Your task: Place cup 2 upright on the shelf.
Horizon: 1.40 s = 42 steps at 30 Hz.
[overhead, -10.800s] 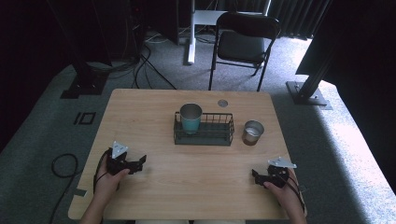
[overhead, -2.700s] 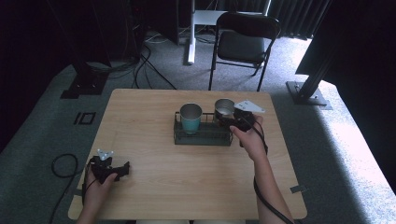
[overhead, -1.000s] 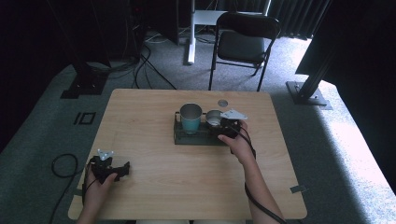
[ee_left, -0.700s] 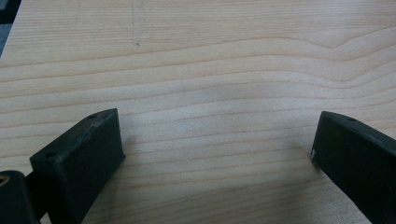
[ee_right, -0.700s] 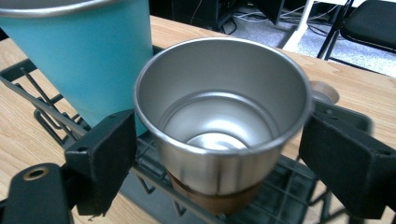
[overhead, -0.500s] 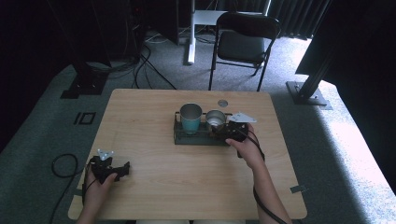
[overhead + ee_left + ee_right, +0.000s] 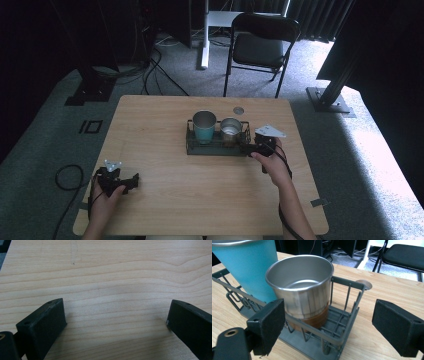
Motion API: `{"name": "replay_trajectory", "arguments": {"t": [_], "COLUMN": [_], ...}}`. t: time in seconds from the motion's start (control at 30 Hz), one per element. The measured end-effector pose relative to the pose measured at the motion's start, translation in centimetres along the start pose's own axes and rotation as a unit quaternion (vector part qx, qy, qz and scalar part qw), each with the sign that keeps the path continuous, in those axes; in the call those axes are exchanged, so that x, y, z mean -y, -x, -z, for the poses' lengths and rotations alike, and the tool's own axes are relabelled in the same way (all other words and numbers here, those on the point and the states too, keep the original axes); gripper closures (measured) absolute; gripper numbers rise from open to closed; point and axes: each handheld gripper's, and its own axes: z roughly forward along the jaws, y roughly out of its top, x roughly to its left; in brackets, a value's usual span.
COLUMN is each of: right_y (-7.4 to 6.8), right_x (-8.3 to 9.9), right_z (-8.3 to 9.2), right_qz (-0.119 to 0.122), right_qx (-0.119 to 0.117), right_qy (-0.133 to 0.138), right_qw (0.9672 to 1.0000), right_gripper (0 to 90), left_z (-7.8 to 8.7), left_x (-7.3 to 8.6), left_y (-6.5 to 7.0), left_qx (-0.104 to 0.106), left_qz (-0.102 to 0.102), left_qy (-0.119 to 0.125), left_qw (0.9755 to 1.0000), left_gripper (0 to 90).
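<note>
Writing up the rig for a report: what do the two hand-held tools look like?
Both are black, each with two blocky, flat-faced jaws. The left tool and right tool each carry a grey three-cornered plate on top and trail a black cable. The forearms are bare, no sleeves.

A lab or studio space — grey carpet [image 7: 150, 75], black curtains [image 7: 325, 17], loose floor cables [image 7: 160, 60], metal stand bases [image 7: 330, 100] and a folding chair [image 7: 262, 45] beyond a plain wooden surface [image 7: 200, 200].
</note>
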Motion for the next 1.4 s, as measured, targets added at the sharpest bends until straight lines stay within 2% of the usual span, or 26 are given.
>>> {"name": "replay_trajectory", "arguments": {"t": [0.67,0.93,1.4], "right_y": [1.8,2.6,3.3], "right_x": [1.5,2.9,5.4], "right_z": [2.5,3.3,4.4], "right_qz": [-0.003,-0.01,0.003], "right_qx": [0.021,0.03,0.03], "right_qy": [-0.003,-0.014,-0.049], "right_qw": [0.9998,0.9994,0.9983], "right_gripper": [11.3,11.2,11.2], "left_z": [0.0,0.0,0.0], "left_x": [0.0,0.0,0.0], "left_y": [0.0,0.0,0.0], "left_qx": [0.0,0.0,0.0], "left_qz": [0.0,0.0,0.001], "left_qy": [0.0,-0.001,0.0], "left_qw": [1.0,1.0,1.0], "left_gripper": [2.6,2.6,2.6]}}
